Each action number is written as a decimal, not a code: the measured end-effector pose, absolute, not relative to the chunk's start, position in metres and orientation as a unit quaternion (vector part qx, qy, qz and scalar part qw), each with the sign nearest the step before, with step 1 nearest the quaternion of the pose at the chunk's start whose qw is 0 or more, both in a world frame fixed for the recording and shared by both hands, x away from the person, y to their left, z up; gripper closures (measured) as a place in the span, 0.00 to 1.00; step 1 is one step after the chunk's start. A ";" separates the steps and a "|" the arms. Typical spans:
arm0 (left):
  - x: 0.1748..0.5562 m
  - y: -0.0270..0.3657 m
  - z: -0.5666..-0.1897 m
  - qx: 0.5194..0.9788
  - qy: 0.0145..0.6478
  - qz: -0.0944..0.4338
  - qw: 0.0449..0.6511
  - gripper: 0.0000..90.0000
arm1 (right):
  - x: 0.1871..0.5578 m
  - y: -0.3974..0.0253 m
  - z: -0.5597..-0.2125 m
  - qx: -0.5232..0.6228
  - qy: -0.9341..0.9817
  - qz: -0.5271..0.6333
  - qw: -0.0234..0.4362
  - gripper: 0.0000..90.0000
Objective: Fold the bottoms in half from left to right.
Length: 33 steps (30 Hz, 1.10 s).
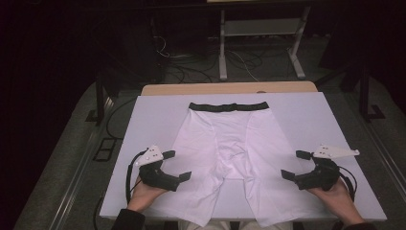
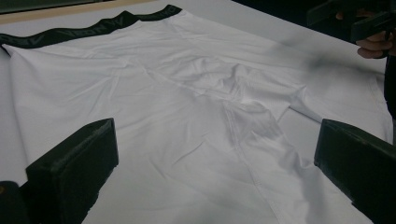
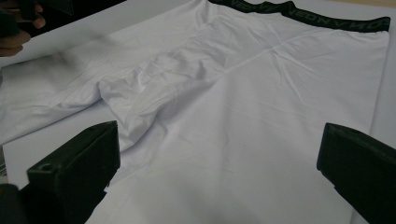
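A white table (image 1: 306, 120) takes up the middle of the high view, giving a flat bed for laying cloth out. On it, centred, white shorts (image 1: 230, 158) lie spread flat, black waistband (image 1: 228, 106) toward the top of the frame and both legs toward the bottom edge, probably ready for folding. The left gripper (image 1: 179, 165) at lower left and the right gripper (image 1: 292, 164) at lower right flank the legs, jaws apart, holding nothing, each facing inward toward a leg's outer edge.

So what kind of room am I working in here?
Probably a lab or recording workspace, not a home: the white shorts lie flat on a white board over a wooden table, loose cables trail across the dim floor, and a bare metal bench frame stands behind.
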<state>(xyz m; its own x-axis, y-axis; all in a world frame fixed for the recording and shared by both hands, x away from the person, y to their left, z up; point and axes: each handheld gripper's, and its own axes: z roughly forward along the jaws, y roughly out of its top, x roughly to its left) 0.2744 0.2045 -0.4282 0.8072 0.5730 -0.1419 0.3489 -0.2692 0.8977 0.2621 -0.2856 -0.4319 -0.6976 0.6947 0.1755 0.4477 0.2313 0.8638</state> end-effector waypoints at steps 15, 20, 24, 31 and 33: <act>0.274 0.204 -0.428 0.791 0.289 0.099 0.530 0.00 | 0.260 -0.287 -0.429 0.369 0.774 0.498 0.130 0.00; 0.273 0.203 -0.428 0.795 0.286 0.094 0.527 0.00 | 0.260 -0.288 -0.429 0.369 0.775 0.496 0.131 0.00; 0.272 0.205 -0.428 0.792 0.289 0.094 0.530 0.00 | 0.261 -0.290 -0.427 0.375 0.769 0.500 0.133 0.00; 0.272 0.206 -0.428 0.790 0.293 0.099 0.529 0.00 | 0.261 -0.294 -0.419 0.382 0.766 0.497 0.141 0.00; 0.272 0.206 -0.428 0.790 0.293 0.099 0.528 0.00 | 0.261 -0.294 -0.416 0.383 0.765 0.499 0.142 0.00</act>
